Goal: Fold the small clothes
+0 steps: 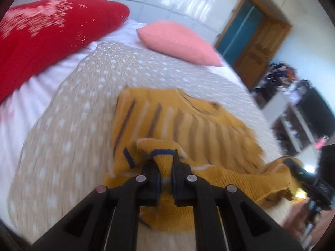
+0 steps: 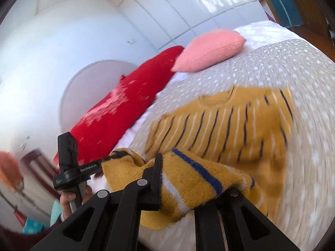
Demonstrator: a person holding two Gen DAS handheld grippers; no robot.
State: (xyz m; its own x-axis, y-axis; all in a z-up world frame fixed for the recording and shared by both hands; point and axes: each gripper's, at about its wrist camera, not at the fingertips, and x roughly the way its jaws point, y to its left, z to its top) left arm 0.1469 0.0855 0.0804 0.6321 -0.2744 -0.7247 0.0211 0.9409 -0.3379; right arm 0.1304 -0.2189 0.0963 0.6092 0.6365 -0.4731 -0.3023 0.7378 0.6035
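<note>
Left wrist view shows the left gripper pinching a bunched bit of the mustard striped sweater, its fingers pressed onto the knit near a blue stripe at the hem. The rest of the sweater lies spread on the dotted bedspread toward 12 o'clock from the gripper, collar at the far end. At 3 o'clock in this view the right gripper is partly visible at the other end of the lifted edge. Right wrist view confirms this: the right gripper is closed on the near hem, the cloth draped over one finger so its far pad is hidden, and the left gripper sits at 9 o'clock, holding the same edge with a hand below it. Red pillow and pink pillow lie at 11 and 12 o'clock, well apart from the garment. Judging by this, the fold is only beginning: the bottom edge is raised by both grippers but not yet laid over the body, and the sleeves show no clear tuck. Bringing the hem toward the collar and any further halving seem left to do.
</note>
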